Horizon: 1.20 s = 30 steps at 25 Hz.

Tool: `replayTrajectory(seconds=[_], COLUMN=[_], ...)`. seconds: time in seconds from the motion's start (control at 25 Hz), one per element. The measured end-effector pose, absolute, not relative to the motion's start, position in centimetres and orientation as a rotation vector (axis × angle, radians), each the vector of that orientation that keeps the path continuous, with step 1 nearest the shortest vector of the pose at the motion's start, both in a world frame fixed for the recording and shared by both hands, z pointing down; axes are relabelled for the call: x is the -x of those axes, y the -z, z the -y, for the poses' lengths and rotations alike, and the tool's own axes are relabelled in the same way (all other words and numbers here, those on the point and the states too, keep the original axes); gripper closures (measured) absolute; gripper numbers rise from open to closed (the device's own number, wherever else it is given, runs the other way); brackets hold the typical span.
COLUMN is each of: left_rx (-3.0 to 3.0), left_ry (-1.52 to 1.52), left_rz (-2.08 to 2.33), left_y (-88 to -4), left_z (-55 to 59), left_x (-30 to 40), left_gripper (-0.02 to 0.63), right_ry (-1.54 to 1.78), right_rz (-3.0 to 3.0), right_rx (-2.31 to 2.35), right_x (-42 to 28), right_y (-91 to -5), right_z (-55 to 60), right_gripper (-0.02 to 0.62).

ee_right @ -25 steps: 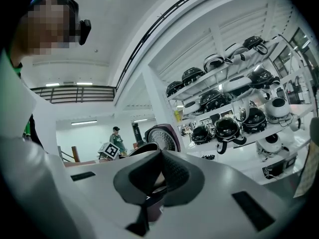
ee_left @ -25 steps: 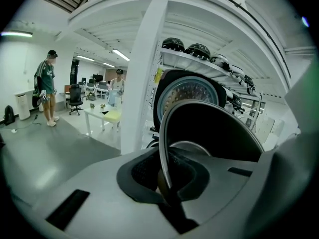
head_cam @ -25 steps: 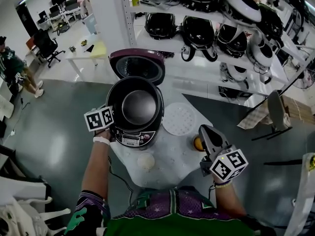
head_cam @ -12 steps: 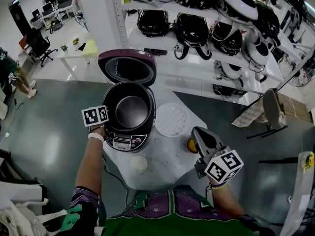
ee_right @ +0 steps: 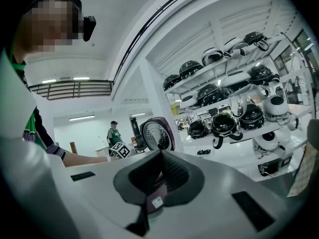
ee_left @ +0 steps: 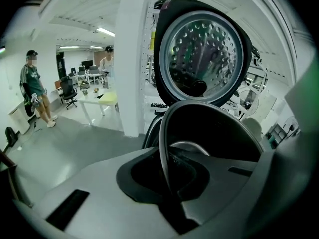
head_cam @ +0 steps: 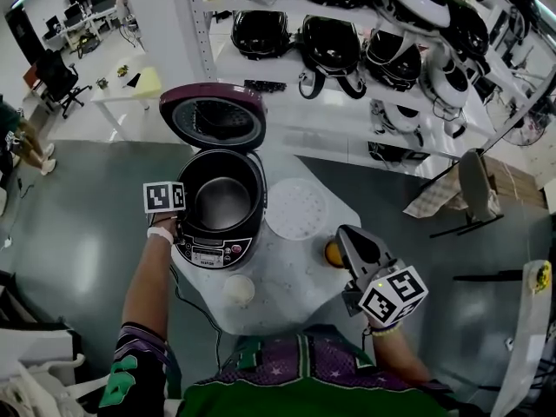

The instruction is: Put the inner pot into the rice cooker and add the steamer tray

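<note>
The purple rice cooker (head_cam: 208, 252) stands on the small white table (head_cam: 291, 281) with its lid (head_cam: 214, 115) swung up. The dark inner pot (head_cam: 222, 202) sits down inside the cooker body. My left gripper (head_cam: 184, 215) is shut on the pot's left rim. In the left gripper view the thin rim (ee_left: 163, 133) runs down between the jaws of the left gripper (ee_left: 169, 193), with the lid's perforated plate (ee_left: 202, 51) above. The white round steamer tray (head_cam: 297, 208) lies flat to the right of the cooker. My right gripper (head_cam: 347, 234) hovers near the table's right edge, shut and empty; the right gripper (ee_right: 158, 156) faces the cooker (ee_right: 155, 133).
An orange item (head_cam: 331, 253) lies by my right gripper, and a white round object (head_cam: 238, 290) sits at the table's front. Shelves (head_cam: 391, 102) of more rice cookers rise behind. A person (head_cam: 13, 137) stands far left; a folded stand (head_cam: 478, 189) is at the right.
My left gripper has gone down with the inner pot, which now sits lower in the cooker body. The right gripper has stayed in place.
</note>
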State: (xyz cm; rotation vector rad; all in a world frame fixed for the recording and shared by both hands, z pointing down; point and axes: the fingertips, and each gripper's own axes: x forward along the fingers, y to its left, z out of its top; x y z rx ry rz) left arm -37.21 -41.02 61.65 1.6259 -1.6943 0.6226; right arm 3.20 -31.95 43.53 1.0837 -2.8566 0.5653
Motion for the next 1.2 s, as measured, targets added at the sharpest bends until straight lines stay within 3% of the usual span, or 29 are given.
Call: replayTrajectory(seconds=[0.8, 1.2], left_rx=[-1.652, -1.678], left_ry=[-0.776, -0.806], left_rz=[1.654, 1.624], left_y=[-63.5, -63.3], left_z=[41.6, 41.0], left_x=[37.0, 36.5], left_gripper=[0.569, 0.443], right_ry=[-0.58, -0.581], right_rz=[2.835, 2.836], right_rx=[-1.083, -1.131], right_x=[-3.3, -3.9], right_y=[-44.2, -43.7], right_z=[31.4, 29.7], right_gripper=[0.589, 0.589])
